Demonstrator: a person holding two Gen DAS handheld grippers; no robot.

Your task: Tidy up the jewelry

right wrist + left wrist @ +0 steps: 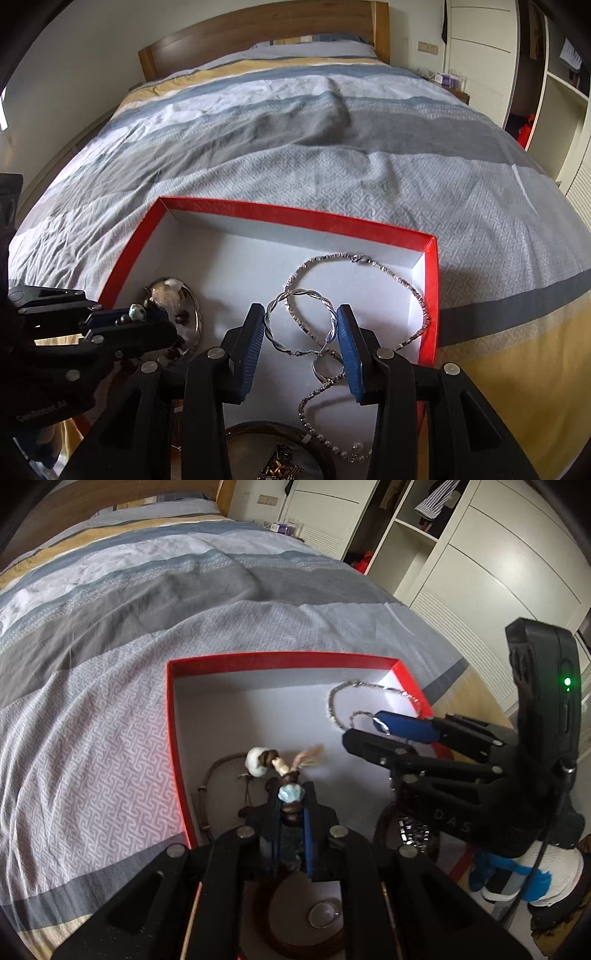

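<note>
While both grippers hang over the red box (430, 291) on the striped bedspread (110, 686), each has jewelry between its pads. The left gripper (290, 812) is nearly closed, its blue pads pinching a beaded pendant string (288, 794) — a pale blue bead sits right at the fingertips, with a bone-coloured piece, a round white bead and a feathery tuft sticking out past them. From the right wrist view that same gripper (142, 315) enters at the left edge, above a shiny round dish (197, 314) lying by the box's left wall.

The right gripper (301, 325) stands partly open, and a twisted silver hoop (280, 317) spans the gap, its left side against the left pad and its right side against the right pad; it looks held across its width. A silver chain necklace (417, 295) loops on the white floor of the box beyond the fingertips, toward the right wall, and trails back under the hoop toward the camera, ending in a pearly stretch — just beside a dark-rimmed round dish (236, 432) at the bottom of the view.
</note>
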